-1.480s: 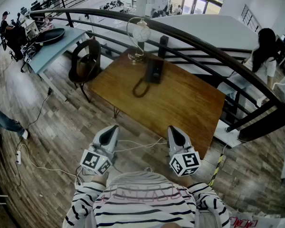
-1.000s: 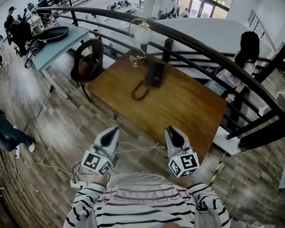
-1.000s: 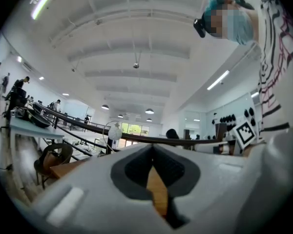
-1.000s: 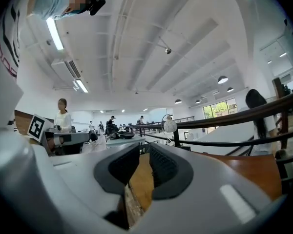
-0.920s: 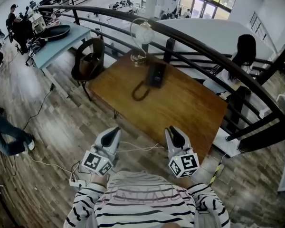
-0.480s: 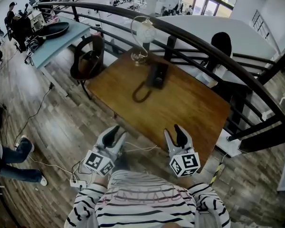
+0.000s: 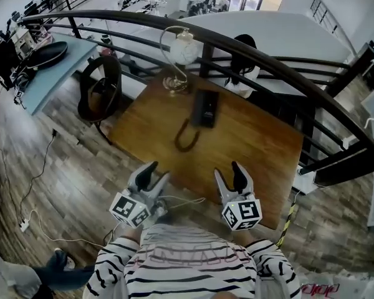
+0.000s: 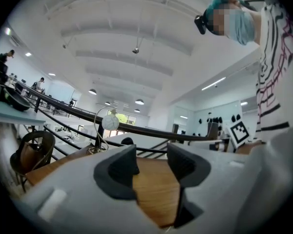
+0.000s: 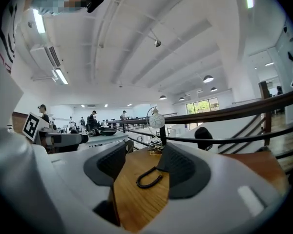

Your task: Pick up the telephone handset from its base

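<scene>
Black telephone, handset on its base, lies toward the far side of the wooden bench, beside a lamp. At the near edge, the left gripper and right gripper hover well apart from it, fingers opening, nothing between them.

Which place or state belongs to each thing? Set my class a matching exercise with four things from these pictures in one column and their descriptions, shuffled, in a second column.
Things
1. telephone
2. cord
3. lamp
4. chair

Descriptions
A. stands on the floor, off the left end of the table
B. lies in a loop on the tabletop, on the near side of the telephone
C. stands at the table's far edge, with a round white globe
D. black, lies flat on the table, right of the lamp's base

Pairs: 1-D, 2-B, 3-C, 4-A
</scene>
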`<action>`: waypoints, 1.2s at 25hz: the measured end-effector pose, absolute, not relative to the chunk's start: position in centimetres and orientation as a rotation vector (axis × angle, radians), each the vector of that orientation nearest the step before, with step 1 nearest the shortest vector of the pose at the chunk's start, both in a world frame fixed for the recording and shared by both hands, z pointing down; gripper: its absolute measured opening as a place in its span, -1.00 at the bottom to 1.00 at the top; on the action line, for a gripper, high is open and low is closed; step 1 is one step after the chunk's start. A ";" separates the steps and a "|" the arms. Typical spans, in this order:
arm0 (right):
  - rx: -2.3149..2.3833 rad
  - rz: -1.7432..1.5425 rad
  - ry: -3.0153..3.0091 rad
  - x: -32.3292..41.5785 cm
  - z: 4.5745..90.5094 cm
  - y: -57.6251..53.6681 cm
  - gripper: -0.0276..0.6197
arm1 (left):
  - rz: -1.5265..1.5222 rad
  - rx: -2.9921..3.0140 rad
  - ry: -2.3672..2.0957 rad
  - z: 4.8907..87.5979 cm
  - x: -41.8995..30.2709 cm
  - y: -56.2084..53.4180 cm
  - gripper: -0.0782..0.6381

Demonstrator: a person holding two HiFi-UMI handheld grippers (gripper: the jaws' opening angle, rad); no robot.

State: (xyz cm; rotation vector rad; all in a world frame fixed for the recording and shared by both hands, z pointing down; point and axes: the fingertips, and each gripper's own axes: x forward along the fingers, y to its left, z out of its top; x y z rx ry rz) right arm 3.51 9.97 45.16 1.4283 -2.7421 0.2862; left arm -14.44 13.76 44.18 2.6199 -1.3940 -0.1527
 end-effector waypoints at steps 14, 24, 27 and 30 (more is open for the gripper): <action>1.658 0.262 -2.611 -5.1 44.0 3.2 -0.08 | -0.090 2.720 -1.139 43.3 -23.7 3.8 -0.14; 1.693 0.286 -2.537 -3.6 45.6 1.1 -0.08 | -0.107 2.696 -1.050 44.7 -22.5 -1.0 -0.13; 1.661 0.272 -2.530 -3.2 46.2 -1.5 -0.08 | -0.073 2.710 -1.034 44.9 -21.7 -3.3 -0.11; 1.611 0.259 -2.529 -2.8 46.7 -4.1 -0.08 | -0.017 2.725 -1.009 45.1 -20.4 -5.3 -0.07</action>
